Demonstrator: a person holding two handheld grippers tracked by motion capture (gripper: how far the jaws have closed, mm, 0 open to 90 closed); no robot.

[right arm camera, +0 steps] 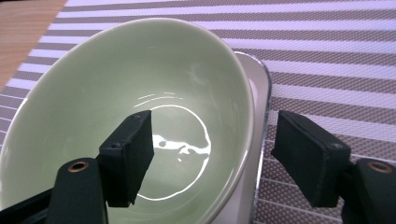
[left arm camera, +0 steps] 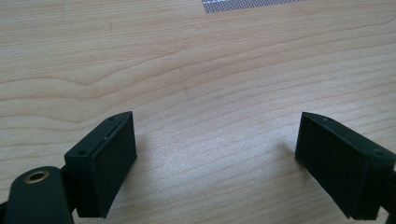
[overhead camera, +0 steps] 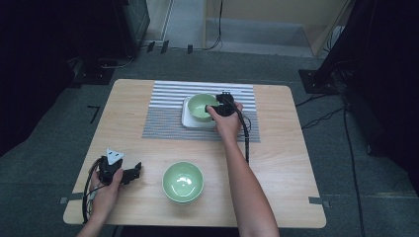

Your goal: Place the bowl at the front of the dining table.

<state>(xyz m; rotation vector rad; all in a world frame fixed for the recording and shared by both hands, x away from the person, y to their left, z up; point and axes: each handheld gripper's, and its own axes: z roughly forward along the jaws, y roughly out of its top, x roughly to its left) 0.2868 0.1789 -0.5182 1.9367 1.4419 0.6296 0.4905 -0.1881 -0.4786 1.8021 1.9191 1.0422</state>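
A pale green bowl [overhead camera: 200, 105] [right arm camera: 140, 84] sits on a white square plate [overhead camera: 190, 121] [right arm camera: 259, 93] on the striped placemat [overhead camera: 163, 123]. My right gripper [overhead camera: 220, 102] [right arm camera: 212, 149] straddles the bowl's right rim, one jaw inside the bowl and the other outside over the plate. A gap shows on both sides of the rim, so it is open. A second green bowl [overhead camera: 183, 181] stands near the table's front edge. My left gripper [overhead camera: 136, 171] [left arm camera: 215, 158] rests at the front left, open over bare wood with nothing between its jaws.
The wooden table [overhead camera: 286, 163] has bare wood to the right of the placemat and along its right side. Cables trail from both grippers. Dark equipment and floor cables surround the table.
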